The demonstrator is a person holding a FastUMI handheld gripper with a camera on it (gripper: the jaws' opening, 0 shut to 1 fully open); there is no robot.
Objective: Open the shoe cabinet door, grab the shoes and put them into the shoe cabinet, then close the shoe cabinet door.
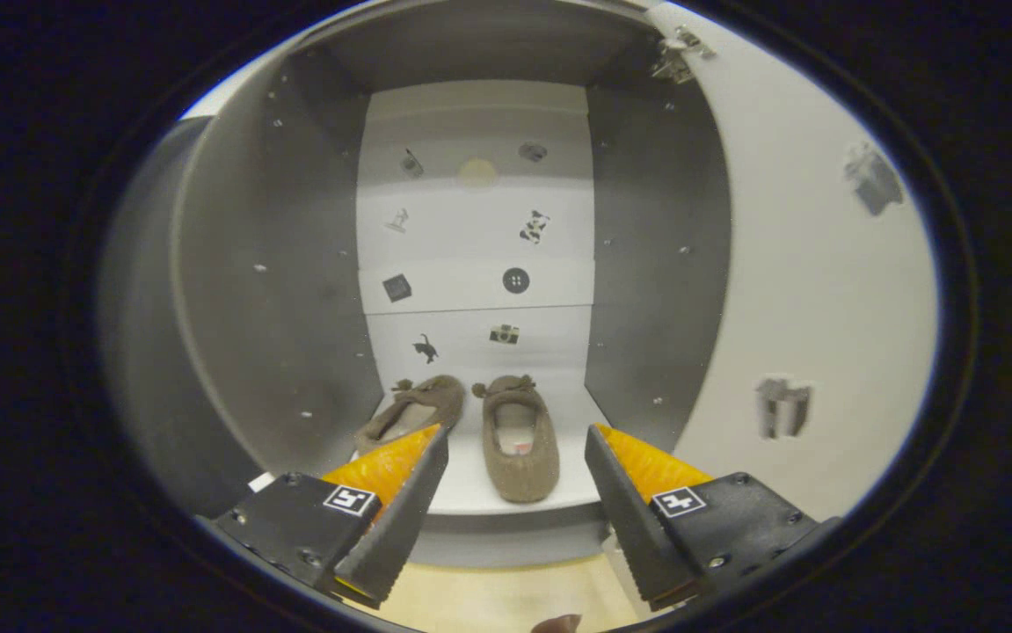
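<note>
Inside the open shoe cabinet [233,290] sit both shoes [519,435], beyond the spread, empty tool [516,440].

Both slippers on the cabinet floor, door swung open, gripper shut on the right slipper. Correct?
Not quite. The gripper view shows the gripper open and empty, its fingers apart in front of the cabinet. Both slippers do sit on its floor, and the door is open.

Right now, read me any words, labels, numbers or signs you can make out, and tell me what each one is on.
No readable words or numbers.
Gripper, open and empty: a square black-and-white coded marker on each finger, a pattern, not text.
Cabinet back wall: small picture stickers, no lettering.
Open door: blurred picture stickers, unreadable.
Both slippers on the cabinet floor: no label legible.
</note>
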